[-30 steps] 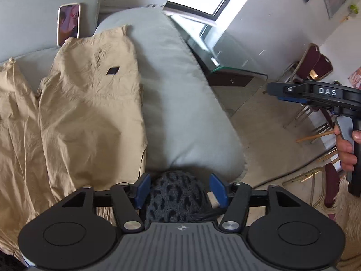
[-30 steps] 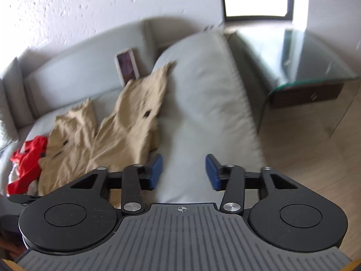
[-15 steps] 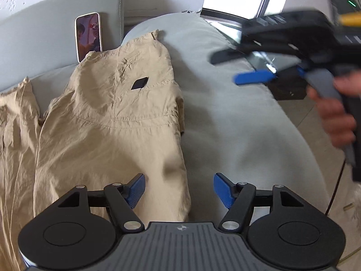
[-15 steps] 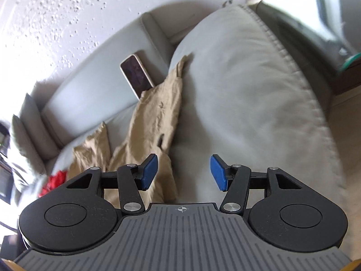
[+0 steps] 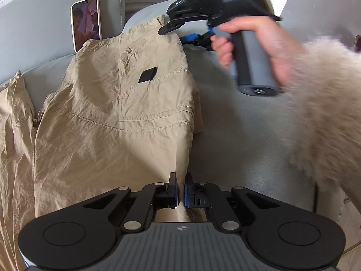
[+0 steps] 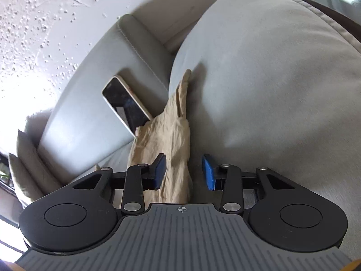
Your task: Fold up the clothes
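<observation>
Here the tan, thin woven pair of trousers [image 5: 108, 117] lies spread across the seat of a pale grey upholstered sofa [image 5: 237, 135], its upper end running up against the sofa's rounded arm, with a second panel of the same cloth trailing off to the left. The left gripper [image 5: 179, 192] is clenched on the garment's right-hand edge, and a narrow ridge of fabric rises out of its pinched jaws. The right gripper [image 6: 183, 171] sits at the far end of the same edge with its jaws released and wide apart; a bunched fold of the tan cloth stands between its blue pads [image 6: 208, 172] but neither pad presses on it.

The cloth looks light, limp and finely creased, so it should drape and sag wherever it is unsupported, and it is unlikely to slip once pinched. It has no stiffness to carry a fold on its own, which suggests both ends of the edge must be held and kept taut. The best purchase for the right gripper appears to be the thicker hemmed corner by the sofa arm, where layers stack. A white-cased smartphone [image 5: 85, 23] leans against the backrest just beside that corner, near enough to be knocked if the fabric drags.
</observation>
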A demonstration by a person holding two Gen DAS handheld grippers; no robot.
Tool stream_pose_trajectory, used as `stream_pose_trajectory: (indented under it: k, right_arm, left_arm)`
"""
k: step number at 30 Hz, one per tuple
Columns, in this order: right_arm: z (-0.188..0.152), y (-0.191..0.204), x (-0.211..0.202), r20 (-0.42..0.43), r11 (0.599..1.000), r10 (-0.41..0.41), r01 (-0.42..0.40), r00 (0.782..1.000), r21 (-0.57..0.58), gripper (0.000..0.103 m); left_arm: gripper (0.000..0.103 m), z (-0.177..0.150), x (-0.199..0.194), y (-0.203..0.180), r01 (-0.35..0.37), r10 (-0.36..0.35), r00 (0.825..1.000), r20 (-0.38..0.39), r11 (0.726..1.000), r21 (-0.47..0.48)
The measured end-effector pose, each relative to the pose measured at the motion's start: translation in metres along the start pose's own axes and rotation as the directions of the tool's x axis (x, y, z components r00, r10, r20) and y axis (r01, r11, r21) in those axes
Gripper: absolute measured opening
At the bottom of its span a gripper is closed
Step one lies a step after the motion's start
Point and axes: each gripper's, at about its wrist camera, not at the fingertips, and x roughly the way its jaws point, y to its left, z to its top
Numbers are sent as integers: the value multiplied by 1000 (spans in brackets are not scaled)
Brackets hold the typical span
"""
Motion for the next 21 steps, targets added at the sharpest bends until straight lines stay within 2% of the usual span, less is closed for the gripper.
stream_pose_trajectory:
  k: [1, 2, 6, 9, 14, 17, 21]
  right_arm:
    - [4, 3, 8, 0, 1000, -2, 2, 1000, 1, 27]
    - [7, 6, 16, 0, 1000, -8, 8, 1000, -3, 2]
    - [3, 46, 24, 26, 990, -81, 83, 996, -111, 2]
    - [-4, 89, 14, 57, 984, -33, 42, 998, -173, 2]
    - [-13, 186, 12, 73, 950, 58, -32, 996, -311, 2]
    - [-33, 252, 22, 65, 910, 94, -59, 993, -409, 2]
    - [-73, 322, 56, -6, 865, 115, -103, 993, -492, 2]
  left_arm:
    - [3, 2, -3, 2, 12, -12, 1000, 2, 1000, -9]
    - [3, 2, -8, 8, 26, -26, 1000, 7, 999, -22]
    - [3, 3, -32, 35, 80, -77, 996, 40, 993, -89]
    - [3, -1, -63, 64, 119, -107, 991, 84, 981, -151]
    - [3, -20, -110, 122, 134, -94, 983, 158, 955, -265]
    - [3, -37, -132, 159, 134, -70, 979, 191, 929, -344]
    - [2, -62, -155, 208, 135, -39, 976, 213, 880, -455]
